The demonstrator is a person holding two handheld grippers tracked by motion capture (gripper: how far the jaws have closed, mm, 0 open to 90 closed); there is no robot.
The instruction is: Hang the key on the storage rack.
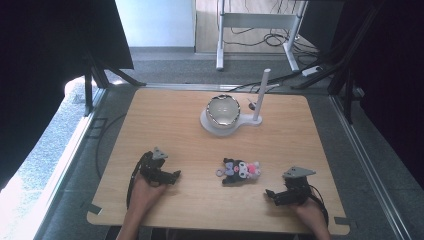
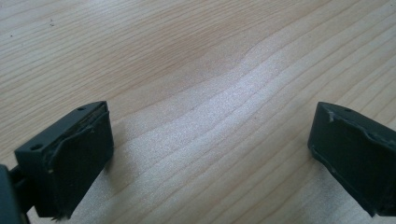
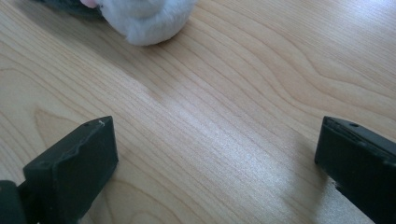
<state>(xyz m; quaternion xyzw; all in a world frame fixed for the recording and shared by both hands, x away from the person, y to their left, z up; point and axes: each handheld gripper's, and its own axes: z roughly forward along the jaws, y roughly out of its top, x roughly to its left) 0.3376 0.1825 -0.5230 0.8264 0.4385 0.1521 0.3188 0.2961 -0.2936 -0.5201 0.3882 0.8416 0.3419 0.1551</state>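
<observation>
A small black, white and pink plush toy (image 1: 240, 171) lies on the wooden table (image 1: 165, 120) near the front middle. My left gripper (image 1: 175, 176) rests on the table to the toy's left, jaws wide open over bare wood (image 2: 210, 135). To the toy's right sits my right gripper (image 1: 270, 195), also open and pointing left toward the toy. In the right gripper view the toy's white fluffy edge (image 3: 144, 21) lies ahead of the open jaws, apart from them.
A shiny bowl (image 1: 223, 110) sits on a white base (image 1: 210, 125) with an upright white post (image 1: 261, 95) at the table's far middle. Black curtains flank the table; a desk frame and cables stand on the floor beyond.
</observation>
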